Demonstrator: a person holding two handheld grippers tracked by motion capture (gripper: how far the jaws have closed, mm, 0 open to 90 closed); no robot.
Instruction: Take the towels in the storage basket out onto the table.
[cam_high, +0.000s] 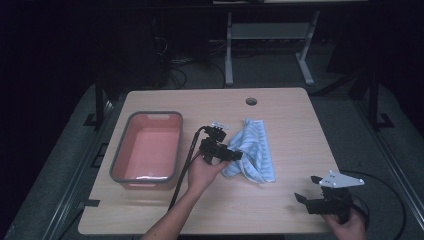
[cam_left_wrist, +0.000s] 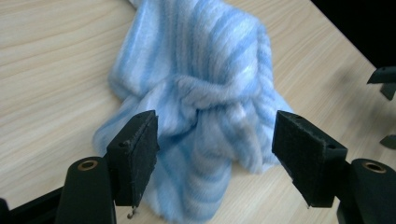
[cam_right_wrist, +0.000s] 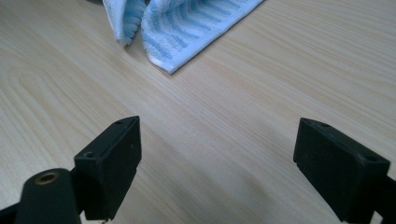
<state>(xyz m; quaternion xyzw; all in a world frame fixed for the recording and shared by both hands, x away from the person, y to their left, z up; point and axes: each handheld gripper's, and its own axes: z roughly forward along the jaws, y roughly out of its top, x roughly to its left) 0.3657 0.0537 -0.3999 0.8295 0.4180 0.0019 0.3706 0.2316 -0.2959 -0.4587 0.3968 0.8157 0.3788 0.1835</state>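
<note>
High view: we see striped blue cloth (cam_high: 254, 149) crumpled at frame centre on bench (cam_high: 290, 120), left claw (cam_high: 231, 153) at its left edge, pink tub (cam_high: 147, 149) centre-left, right claw (cam_high: 306, 189) lower right.
Left gripper view: we note jaws spread, cloth (cam_left_wrist: 205, 98) between.
Right gripper view: jaws spread over bare bench (cam_right_wrist: 224, 121); cloth (cam_right_wrist: 177, 23) upper left.

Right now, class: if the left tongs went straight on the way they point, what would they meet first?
The blue striped towel: the left tongs stand open with its bunched folds right ahead, apparently just beyond the pads, though depth is hard to judge.
</note>
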